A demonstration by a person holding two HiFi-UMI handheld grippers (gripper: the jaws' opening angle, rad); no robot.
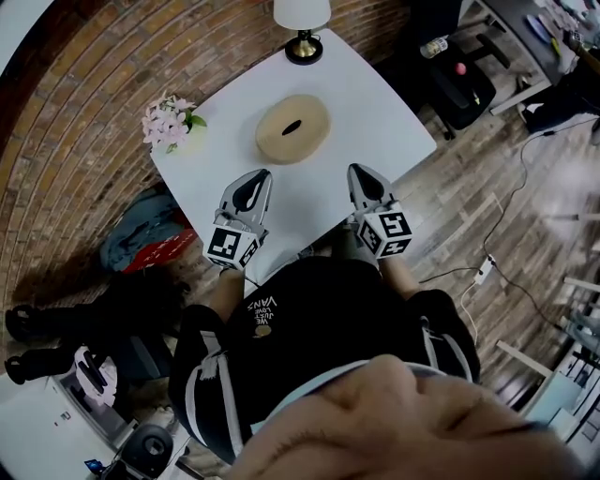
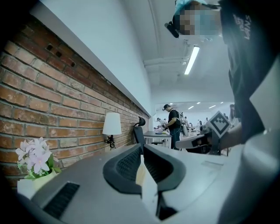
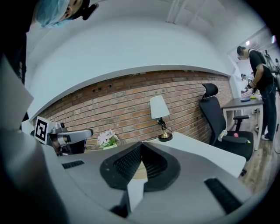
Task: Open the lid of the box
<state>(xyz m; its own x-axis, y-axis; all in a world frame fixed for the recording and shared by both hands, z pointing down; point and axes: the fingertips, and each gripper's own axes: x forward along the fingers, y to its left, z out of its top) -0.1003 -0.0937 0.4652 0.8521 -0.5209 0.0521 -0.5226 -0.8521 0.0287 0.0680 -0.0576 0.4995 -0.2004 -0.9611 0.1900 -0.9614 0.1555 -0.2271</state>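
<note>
Box [image 1: 292, 128] beyond left claw [image 1: 257, 177], right claw [image 1: 359, 172]

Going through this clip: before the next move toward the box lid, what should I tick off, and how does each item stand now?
1. Box on the table, lid on: ok.
2. Left claw ready to grasp: not ok, jaws together, empty.
3. Right claw ready to grasp: not ok, jaws together, empty.
4. Claws at the box: not ok, both short of it, near the table's front edge.
5. Way to the box: ok, lamp and flowers stand aside.
6. How the lid fastens: cannot tell.
</note>
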